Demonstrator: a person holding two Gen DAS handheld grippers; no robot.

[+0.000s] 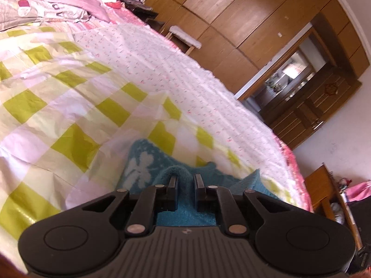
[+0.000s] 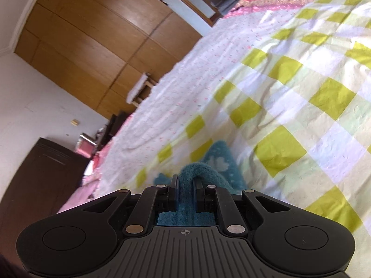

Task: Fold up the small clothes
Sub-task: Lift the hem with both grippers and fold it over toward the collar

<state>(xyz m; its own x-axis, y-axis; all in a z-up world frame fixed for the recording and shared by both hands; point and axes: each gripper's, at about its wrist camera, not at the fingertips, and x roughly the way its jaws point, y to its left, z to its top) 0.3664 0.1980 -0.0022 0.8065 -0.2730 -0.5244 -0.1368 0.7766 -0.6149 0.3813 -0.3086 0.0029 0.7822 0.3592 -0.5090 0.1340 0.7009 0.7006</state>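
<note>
Teal cloth [image 1: 148, 162] in both grippers

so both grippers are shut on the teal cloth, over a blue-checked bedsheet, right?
Not blue. Both wrist views show the bedsheet checked in yellow-green and white. The rest holds: left gripper and right gripper are each shut on the teal cloth.

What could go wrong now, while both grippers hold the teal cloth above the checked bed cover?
1. The left gripper and right gripper each pinch only a small bunched fold of the teal cloth; the fluffy fabric may slip out of one of them.
2. The rest of the cloth lies on the checked cover, so it may drag and wrinkle, and the fold may come out uneven.
</note>
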